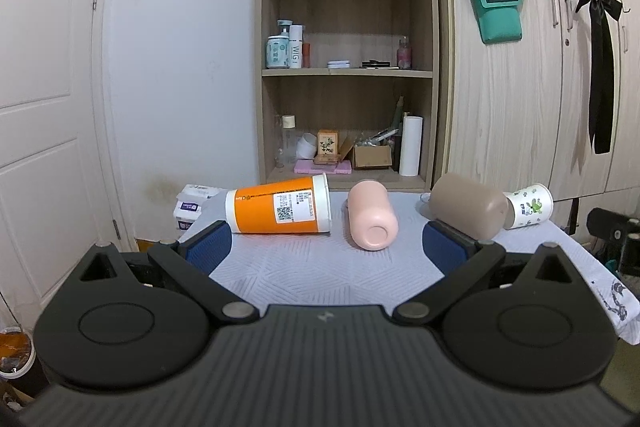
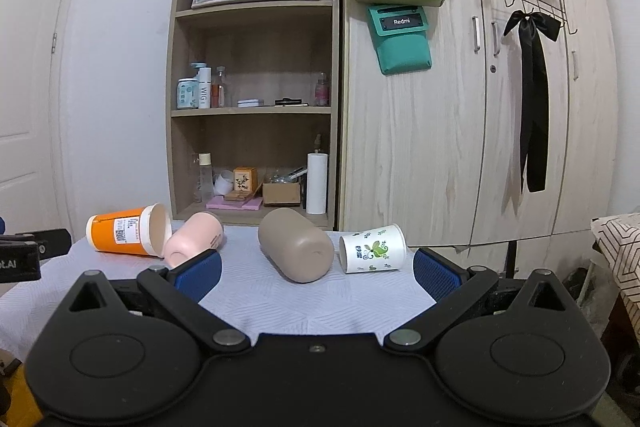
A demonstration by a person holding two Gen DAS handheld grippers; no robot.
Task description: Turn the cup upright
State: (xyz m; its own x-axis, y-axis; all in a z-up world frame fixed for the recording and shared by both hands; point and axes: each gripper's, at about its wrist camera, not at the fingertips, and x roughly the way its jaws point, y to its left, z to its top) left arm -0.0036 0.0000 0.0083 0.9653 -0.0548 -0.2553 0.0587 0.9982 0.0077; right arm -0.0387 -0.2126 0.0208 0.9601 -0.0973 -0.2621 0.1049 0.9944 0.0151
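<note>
Several cups lie on their sides in a row on the table's pale cloth [image 1: 304,279]. From left: an orange paper cup [image 1: 278,206] [image 2: 126,230], a pink cup [image 1: 372,219] [image 2: 193,242], a brown cup [image 1: 468,205] [image 2: 296,243], and a white floral paper cup [image 1: 529,205] [image 2: 373,249]. My left gripper [image 1: 328,247] is open and empty, near the table's front, its span facing the orange and pink cups. My right gripper [image 2: 318,273] is open and empty, its span facing the brown and floral cups.
A wooden shelf unit [image 2: 252,115] with bottles and boxes stands behind the table, a wardrobe [image 2: 460,131] to its right. The left gripper's body [image 2: 24,255] shows at the right wrist view's left edge. Tissue packs [image 1: 192,205] sit past the table's left end.
</note>
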